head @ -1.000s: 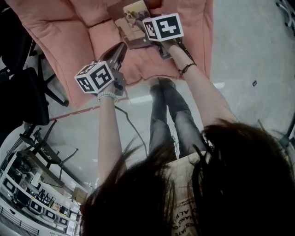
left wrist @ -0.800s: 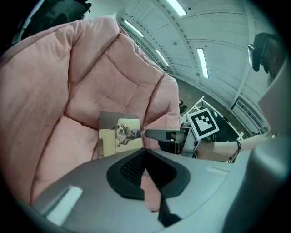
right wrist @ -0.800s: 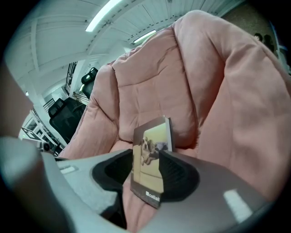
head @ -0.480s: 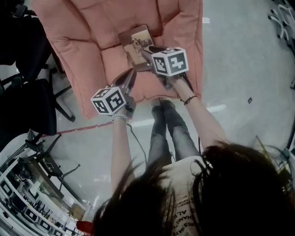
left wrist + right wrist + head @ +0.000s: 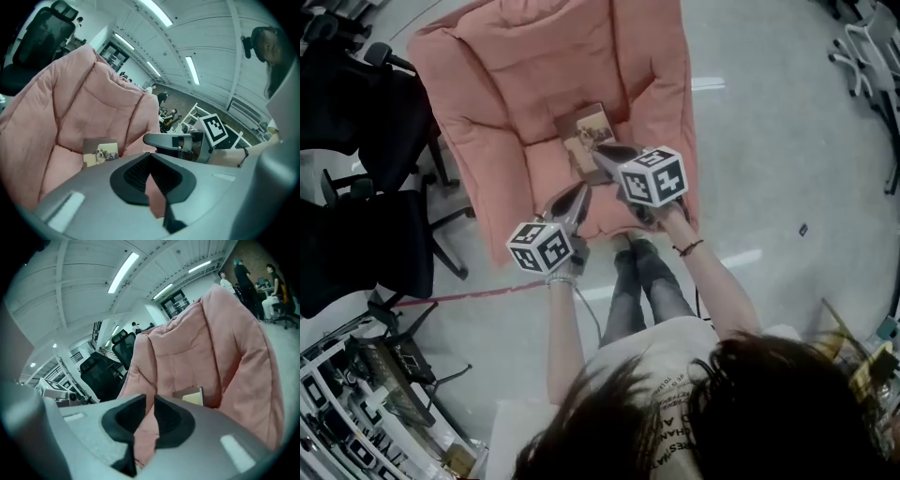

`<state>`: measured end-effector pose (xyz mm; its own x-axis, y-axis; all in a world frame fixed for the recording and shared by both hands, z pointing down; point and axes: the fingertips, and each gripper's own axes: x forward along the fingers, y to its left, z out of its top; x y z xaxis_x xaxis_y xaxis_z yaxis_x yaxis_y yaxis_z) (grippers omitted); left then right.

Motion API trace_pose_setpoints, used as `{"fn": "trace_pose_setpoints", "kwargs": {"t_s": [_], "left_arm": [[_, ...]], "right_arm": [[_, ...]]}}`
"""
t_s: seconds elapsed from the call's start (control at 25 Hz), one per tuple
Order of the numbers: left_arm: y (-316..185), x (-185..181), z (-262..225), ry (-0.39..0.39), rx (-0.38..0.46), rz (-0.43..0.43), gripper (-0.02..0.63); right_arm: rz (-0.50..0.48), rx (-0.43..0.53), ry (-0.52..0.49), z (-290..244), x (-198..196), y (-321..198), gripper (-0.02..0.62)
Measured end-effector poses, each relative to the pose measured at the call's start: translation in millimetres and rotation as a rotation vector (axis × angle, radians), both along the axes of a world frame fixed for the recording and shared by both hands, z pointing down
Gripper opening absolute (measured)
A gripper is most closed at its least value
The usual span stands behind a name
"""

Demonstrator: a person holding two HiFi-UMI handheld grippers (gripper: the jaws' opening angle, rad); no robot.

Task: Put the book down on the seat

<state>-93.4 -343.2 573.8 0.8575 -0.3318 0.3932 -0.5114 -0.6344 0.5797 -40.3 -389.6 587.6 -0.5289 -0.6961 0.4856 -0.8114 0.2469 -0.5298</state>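
**Book lies on the seat, both grippers off it**

The book lies flat on the seat cushion of the pink padded armchair, in the upper centre of the head view, with its picture cover facing up. Nothing grips it.

The right gripper hangs just below and right of the book in that view, with its tips over the book's lower edge; whether they touch it cannot be told. In the right gripper view its fingers stand a narrow slit apart and are closing, with only pink chair fabric showing through the gap. The book sits above and to the right of them there.

The left gripper is lower and further left, over the front of the seat cushion, apart from the book. In the left gripper view its fingers meet at the tips with nothing held; the book shows in the left middle.

Black office chairs stand at the left edge of the head view on the pale floor.
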Motion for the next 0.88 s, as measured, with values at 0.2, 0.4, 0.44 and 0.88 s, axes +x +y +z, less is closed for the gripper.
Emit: {"fn": "trace_pose_setpoints", "kwargs": {"t_s": [0.2, 0.4, 0.44, 0.88], "left_arm": [[7, 2, -36, 0.016, 0.055, 0.001, -0.003], [7, -1, -72, 0.05, 0.11, -0.022, -0.003], [8, -1, -78, 0.053, 0.121, -0.022, -0.003], [19, 0, -131, 0.089, 0.21, 0.014, -0.003]], "right_arm": [[0.006, 0.045, -0.013, -33, 1, 15, 0.035], [0.019, 0.093, -0.041, -67, 1, 23, 0.017], [0.021, 0.103, -0.043, -73, 1, 23, 0.014], [0.004, 0.213, -0.049, -139, -1, 35, 0.003]]}}
